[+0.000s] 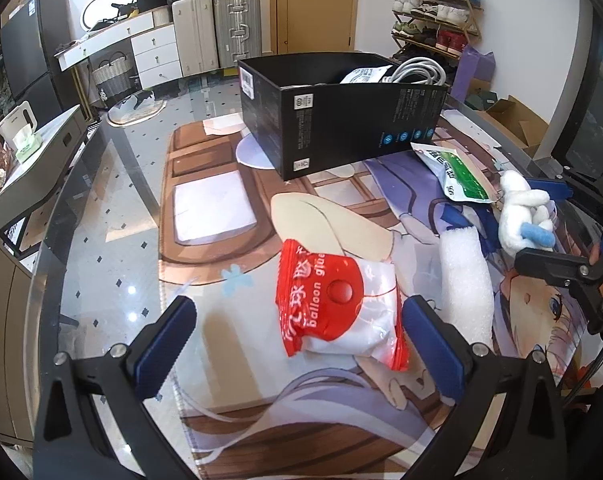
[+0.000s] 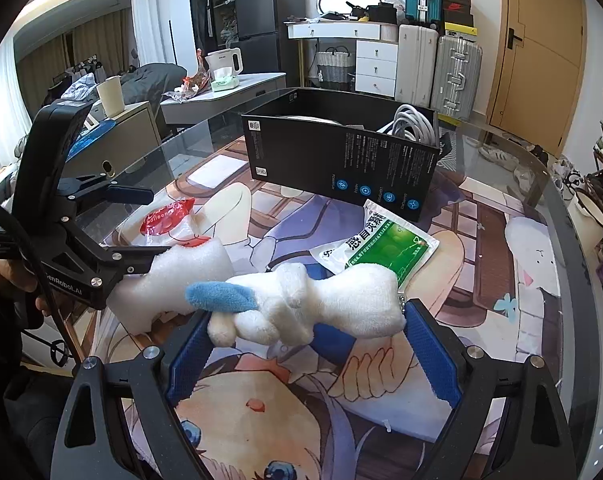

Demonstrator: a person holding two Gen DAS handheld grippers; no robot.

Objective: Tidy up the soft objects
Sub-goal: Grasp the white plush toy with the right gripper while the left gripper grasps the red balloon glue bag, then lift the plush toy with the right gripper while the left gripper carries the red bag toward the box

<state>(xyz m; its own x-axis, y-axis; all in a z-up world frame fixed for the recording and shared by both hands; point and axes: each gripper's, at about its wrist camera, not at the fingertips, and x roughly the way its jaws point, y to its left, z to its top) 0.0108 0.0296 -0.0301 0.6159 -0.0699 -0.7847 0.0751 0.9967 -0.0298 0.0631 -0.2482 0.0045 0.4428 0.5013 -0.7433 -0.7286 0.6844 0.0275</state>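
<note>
Right wrist view, nearest first. Right gripper point(image 2: 307, 346) low in frame, jaws spread wide. White plush toy point(image 2: 313, 304) with a blue ear lies crosswise between the blue pads point(image 2: 431, 354); its right end sits just against the right pad, its left end near the left pad. Whether the pads press on it cannot be told.

At 9 o'clock, left gripper point(image 2: 157, 224) enters from the side, a hand point(image 2: 11, 276) on its handle. Its jaws stand well apart. Lower finger touches a white foam block point(image 2: 181, 276) lying on the printed mat point(image 2: 481, 248). Beyond the foam, at 10 o'clock, the red-and-white balloon glue packet point(image 2: 169, 222).

At 1 o'clock from the plush, a green-and-white sachet point(image 2: 381, 248) flat on the mat, just beside the toy's far edge.

Farther, at 12 o'clock, a black box point(image 2: 341, 160), open-topped, coiled white cable point(image 2: 413, 122) in its right end.

Left wrist view: left gripper point(image 1: 297, 340) open, the balloon glue packet point(image 1: 337, 304) between its fingers, close to the right one, not pinched. Foam block point(image 1: 465, 276) at 3 o'clock; plush toy point(image 1: 525, 212) at 2 o'clock by the right gripper point(image 1: 557, 224). Glass table point(image 1: 101, 208) underneath.
</note>
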